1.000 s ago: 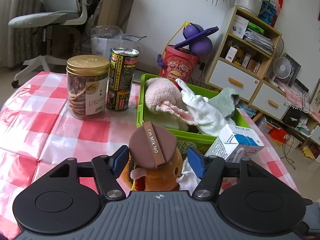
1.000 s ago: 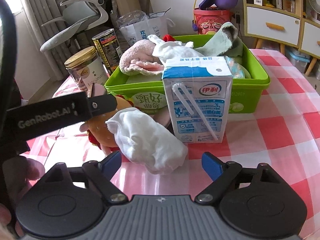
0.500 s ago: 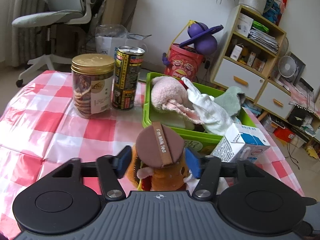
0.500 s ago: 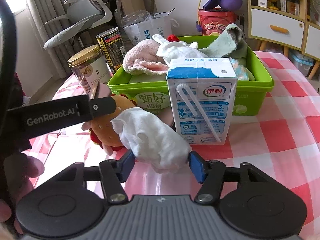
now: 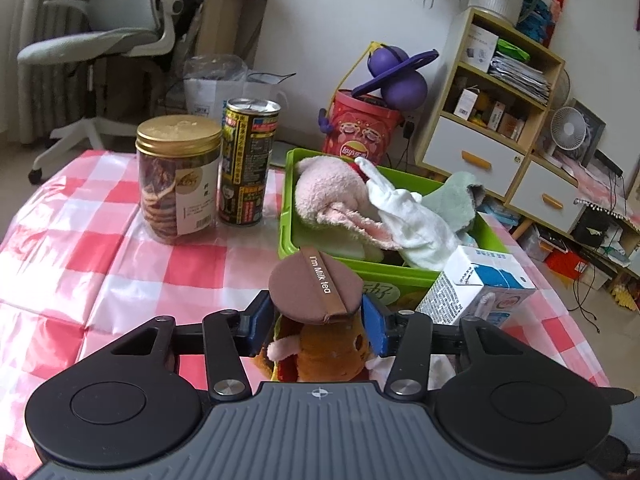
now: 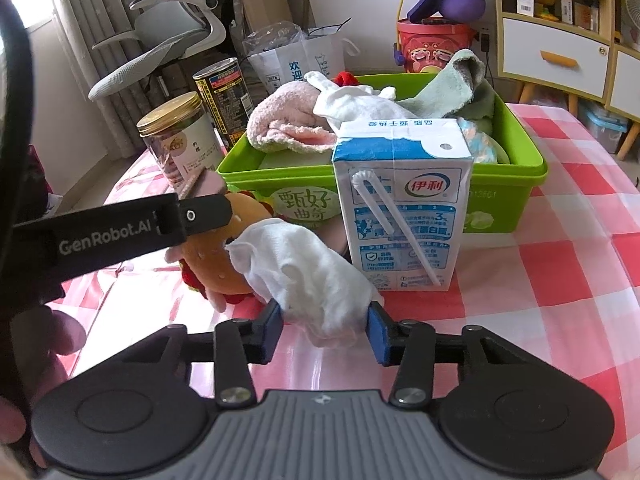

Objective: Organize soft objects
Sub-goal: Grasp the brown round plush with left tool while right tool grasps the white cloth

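Burger plush [image 5: 320, 344] pinched by left hand-held gripper [image 5: 316, 322], white cloth [image 6: 308, 276] pinched by right hand-held gripper [image 6: 324, 332]

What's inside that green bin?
The green bin holds a pink plush, a white cloth and a green towel. Whatever lies beneath them is covered.

Soft daylight fills both views, bright and even. In the right wrist view a window [image 6: 28, 4] at the upper left burns out to white beside the curtain [image 6: 80, 40]. The glossy checked tablecloth [image 6: 560, 264] throws pale glare patches near the milk carton [image 6: 400, 204], which casts only a faint shadow. Fisheye distortion bends the shelf unit [image 5: 500, 120] and office chair [image 5: 100, 36] toward the rounded, dark corners. Mid-distance objects look sharp; a hand [image 6: 44, 356] at the left edge is blurred.
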